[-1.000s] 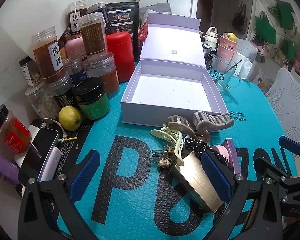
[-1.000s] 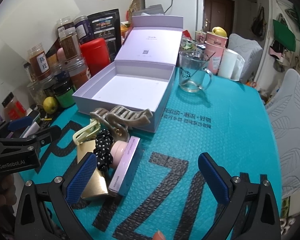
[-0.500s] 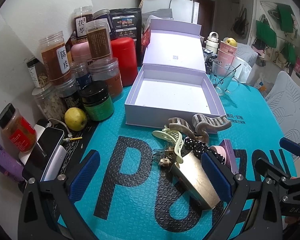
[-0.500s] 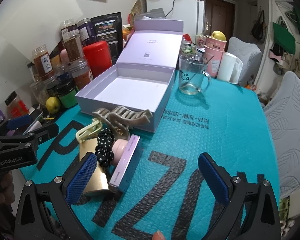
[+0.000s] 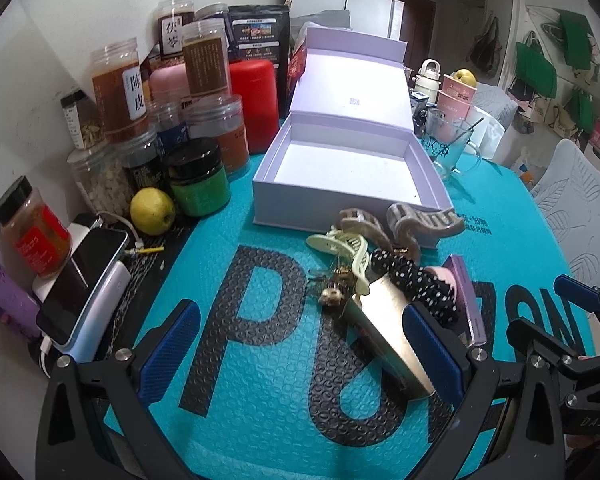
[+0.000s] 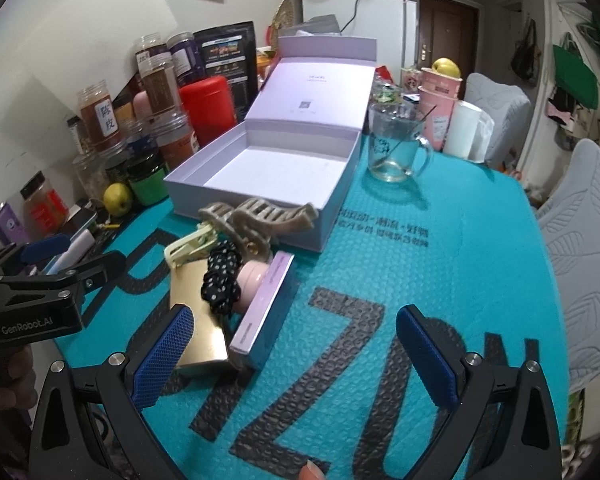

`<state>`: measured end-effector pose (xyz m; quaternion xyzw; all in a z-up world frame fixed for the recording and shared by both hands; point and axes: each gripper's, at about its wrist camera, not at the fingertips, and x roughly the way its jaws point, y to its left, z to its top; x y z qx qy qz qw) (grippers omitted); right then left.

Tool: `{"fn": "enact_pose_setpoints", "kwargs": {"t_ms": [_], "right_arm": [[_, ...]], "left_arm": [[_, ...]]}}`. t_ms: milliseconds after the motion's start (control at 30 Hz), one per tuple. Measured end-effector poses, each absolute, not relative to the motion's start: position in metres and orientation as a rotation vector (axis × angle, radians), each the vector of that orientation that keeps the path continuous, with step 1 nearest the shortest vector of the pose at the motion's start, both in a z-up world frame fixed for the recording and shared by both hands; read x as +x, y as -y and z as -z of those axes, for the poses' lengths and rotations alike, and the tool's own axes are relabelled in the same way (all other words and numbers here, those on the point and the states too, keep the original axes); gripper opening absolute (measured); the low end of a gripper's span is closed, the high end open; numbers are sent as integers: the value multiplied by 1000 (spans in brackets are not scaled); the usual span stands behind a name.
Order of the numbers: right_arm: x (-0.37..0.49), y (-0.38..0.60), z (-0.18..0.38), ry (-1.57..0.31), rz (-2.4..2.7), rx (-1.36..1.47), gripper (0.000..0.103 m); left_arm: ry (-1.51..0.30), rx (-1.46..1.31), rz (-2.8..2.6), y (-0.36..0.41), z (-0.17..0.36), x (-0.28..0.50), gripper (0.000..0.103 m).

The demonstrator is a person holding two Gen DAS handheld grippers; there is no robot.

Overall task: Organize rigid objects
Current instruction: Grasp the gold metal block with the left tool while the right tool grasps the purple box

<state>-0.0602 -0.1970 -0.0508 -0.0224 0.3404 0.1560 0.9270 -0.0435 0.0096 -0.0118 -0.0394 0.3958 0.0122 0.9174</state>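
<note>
Left gripper [image 5: 300,344]: jaws spread wide, holding nothing, low over the mat [image 5: 260,432] in front of the box [image 5: 340,204]. Right gripper [image 6: 296,352]: likewise spread and empty, in front of the box and to the pile's right. Box: lavender, lid tipped up behind it, floor bare, nothing filed yet. Pile, just before the box's front wall: taupe claw clip [image 5: 420,224] nearest the wall, seemingly touching it; pale green clip [image 5: 344,252] in front of that; small metal clips [image 5: 332,292] beside the green one; gold case [image 5: 384,336] nearest the left gripper; black dotted scrunchie [image 5: 412,284] draped across the gold case; pink round item [image 6: 252,276] and flat lavender case [image 6: 264,312] on the pile's right edge, the case tilted on its side. Left of the box: jars [image 5: 204,100], lemon [image 5: 152,210], phone [image 5: 84,276]. Right of the box: glass mug [image 6: 396,148]. Risks, as judged: pile is interlocked, so lifting one piece may drag the scrunchie or a clip along and scatter the rest; gold case looks slick and may slip between the pads; both grippers sit near the same pile and could collide if they reach together
</note>
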Motion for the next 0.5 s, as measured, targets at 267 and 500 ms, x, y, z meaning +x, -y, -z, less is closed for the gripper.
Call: {"fn": "enact_pose_setpoints", "kwargs": {"t_ms": [267, 500], "right_arm": [[-51, 192, 70, -727, -369, -41, 91], [-38, 191, 84, -752, -418, -33, 73]], "left_arm": [[-848, -115, -10, -11, 30, -47, 103], [-870, -102, 12, 5, 35, -40, 103]]}}
